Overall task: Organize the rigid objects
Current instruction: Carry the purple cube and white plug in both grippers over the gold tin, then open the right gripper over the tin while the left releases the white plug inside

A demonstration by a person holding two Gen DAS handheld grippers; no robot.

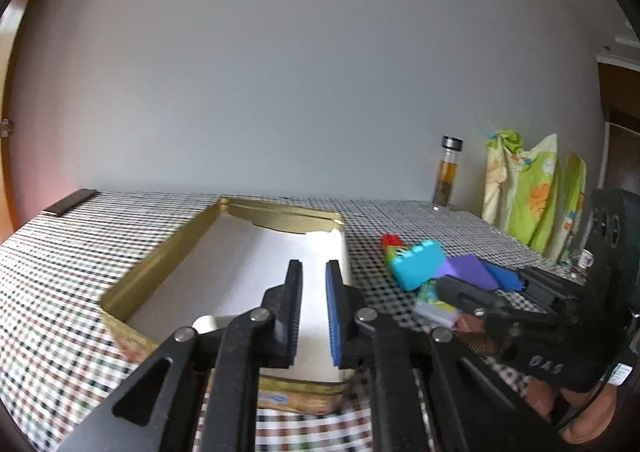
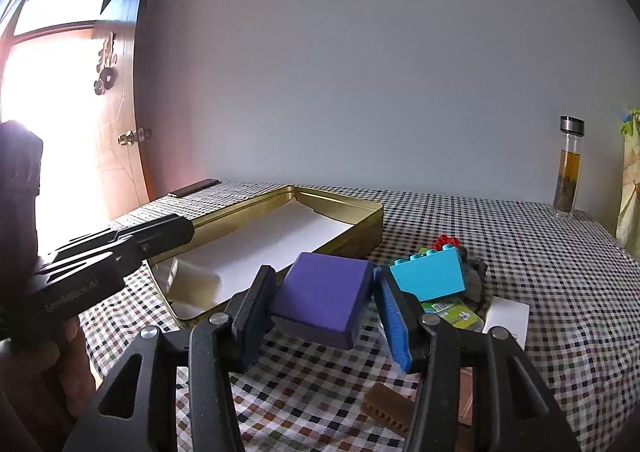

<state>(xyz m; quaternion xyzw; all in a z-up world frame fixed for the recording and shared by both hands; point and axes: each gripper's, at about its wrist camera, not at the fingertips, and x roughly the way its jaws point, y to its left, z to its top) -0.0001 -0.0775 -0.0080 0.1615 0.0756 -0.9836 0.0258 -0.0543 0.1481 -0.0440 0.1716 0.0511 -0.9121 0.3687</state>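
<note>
My right gripper (image 2: pixel 323 273) is shut on a purple block (image 2: pixel 326 294) and holds it above the checked tablecloth, just right of an open golden tin (image 2: pixel 352 204) lined with white paper. The left wrist view shows that same gripper (image 1: pixel 480 284) with the purple block (image 1: pixel 470 270) at the right. My left gripper (image 1: pixel 314 266) hangs over the near end of the tin (image 1: pixel 160 252), shut with only a narrow slit between its pads and nothing in it. A cyan brick (image 2: pixel 430 278) and a red brick (image 2: pixel 446 241) lie in a small pile right of the tin.
A glass bottle (image 2: pixel 568 172) of amber liquid stands at the table's back right. A green packet (image 2: pixel 452 310), a white card (image 2: pixel 508 316) and a brown comb-like piece (image 2: pixel 388 404) lie near the pile. Green patterned cloth (image 1: pixel 528 192) hangs at the right. A dark flat bar (image 1: pixel 70 202) lies far left.
</note>
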